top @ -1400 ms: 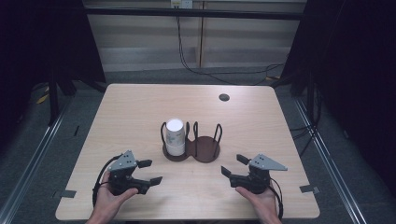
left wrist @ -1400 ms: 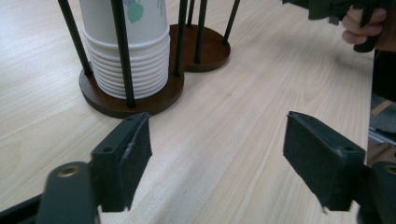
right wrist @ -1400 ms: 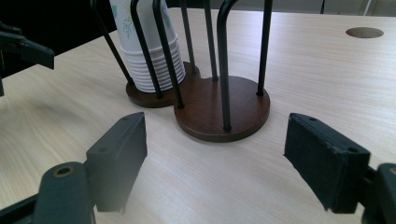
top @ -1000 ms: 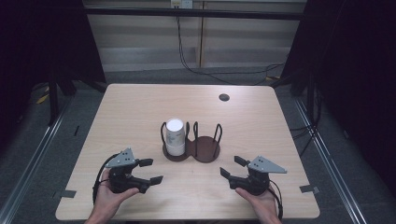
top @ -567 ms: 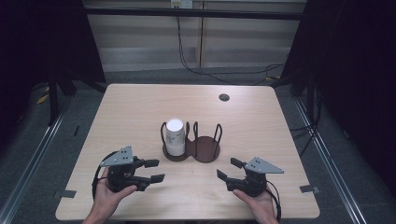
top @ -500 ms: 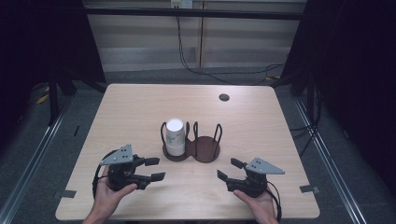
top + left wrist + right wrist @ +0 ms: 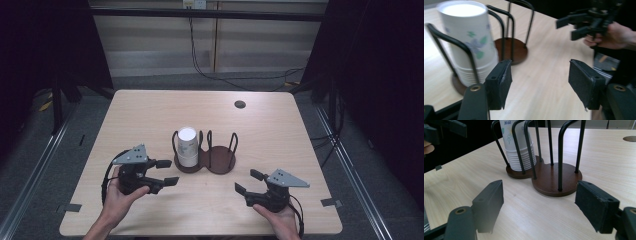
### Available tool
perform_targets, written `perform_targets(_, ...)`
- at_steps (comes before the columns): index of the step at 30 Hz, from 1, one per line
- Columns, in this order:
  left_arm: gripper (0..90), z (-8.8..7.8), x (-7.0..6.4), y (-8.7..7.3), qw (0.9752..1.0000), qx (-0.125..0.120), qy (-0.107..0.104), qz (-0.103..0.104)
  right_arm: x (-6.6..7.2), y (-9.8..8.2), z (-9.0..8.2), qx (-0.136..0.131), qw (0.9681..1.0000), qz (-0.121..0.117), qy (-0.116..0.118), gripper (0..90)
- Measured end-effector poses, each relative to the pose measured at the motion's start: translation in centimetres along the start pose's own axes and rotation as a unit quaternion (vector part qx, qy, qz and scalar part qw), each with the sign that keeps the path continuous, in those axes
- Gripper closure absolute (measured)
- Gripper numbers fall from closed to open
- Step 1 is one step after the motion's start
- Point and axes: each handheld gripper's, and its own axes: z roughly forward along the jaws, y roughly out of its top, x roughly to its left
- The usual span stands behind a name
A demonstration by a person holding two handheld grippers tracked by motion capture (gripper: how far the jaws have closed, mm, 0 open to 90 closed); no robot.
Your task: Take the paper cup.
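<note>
A stack of white paper cups (image 7: 187,146) (image 7: 471,47) (image 7: 517,143) with a green floral print stands upside down in the left bay of a brown two-bay holder (image 7: 218,162) (image 7: 556,178) with black wire hoops, mid-table. The holder's right bay (image 7: 511,48) holds nothing. My left gripper (image 7: 166,172) (image 7: 540,83) is open, just left of the holder and pointing right toward it. My right gripper (image 7: 248,182) (image 7: 544,206) is open near the front right, pointing at the holder. Nothing sits between either pair of jaws.
A small dark round disc (image 7: 240,104) (image 7: 630,138) lies at the table's far right. The wooden table (image 7: 150,115) has bare surface behind and to both sides of the holder. Dark floor and black curtains surround it.
My left gripper has moved up and right, closer to the cup stack. My right gripper has stayed near the front right with only small shifts. Both remain open.
</note>
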Motion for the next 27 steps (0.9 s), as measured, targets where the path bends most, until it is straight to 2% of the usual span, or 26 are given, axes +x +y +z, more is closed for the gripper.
perform_targets(3, 34.2, 0.0, 0.4, 0.5, 1.0000, 0.000, 0.004, -0.003, 0.1, 0.0, 0.0, 0.001, 1.0000, 0.004, 0.003, 20.6)
perform_targets(5, 33.2, 0.0, 0.5, 1.0, 0.9998, 0.005, 0.017, 0.006, 0.1, 0.0, 0.0, 0.004, 1.0000, 0.002, 0.006, 20.5)
perform_targets(7, 26.9, -0.2, 0.9, 1.5, 0.9998, 0.005, 0.017, 0.003, 0.1, 0.0, 0.1, 0.006, 1.0000, 0.005, 0.006, 20.2)
perform_targets(9, 24.4, -0.3, 1.1, 2.0, 0.9997, 0.011, 0.020, -0.001, 0.1, 0.0, 0.1, 0.007, 0.9999, 0.002, 0.007, 19.9)
perform_targets(11, 21.4, -0.3, 1.5, 2.3, 0.9993, 0.020, 0.031, 0.000, 0.2, 0.0, 0.1, 0.009, 0.9999, -0.002, 0.007, 19.7)
perform_targets(12, 20.4, -0.3, 1.9, 2.6, 0.9987, 0.024, 0.044, -0.001, 0.2, 0.0, 0.1, 0.010, 0.9999, -0.004, 0.007, 19.7)
perform_targets(14, 17.3, -0.3, 2.3, 2.7, 0.9986, 0.016, 0.048, -0.012, 0.1, 0.0, 0.1, 0.008, 0.9999, -0.001, 0.013, 19.6)
perform_targets(16, 18.0, -0.3, 2.4, 2.7, 0.9984, 0.019, 0.052, -0.013, 0.1, 0.0, 0.0, 0.009, 0.9998, 0.006, 0.017, 19.6)
perform_targets(23, 21.3, -0.2, 3.2, 3.3, 0.9983, 0.025, 0.051, -0.007, 0.1, 0.0, 0.1, 0.016, 0.9997, 0.006, 0.017, 19.6)
perform_targets(27, 21.4, 0.1, 3.6, 3.8, 0.9974, 0.034, 0.064, 0.002, 0.3, 0.0, 0.1, 0.022, 0.9997, 0.000, 0.014, 19.4)
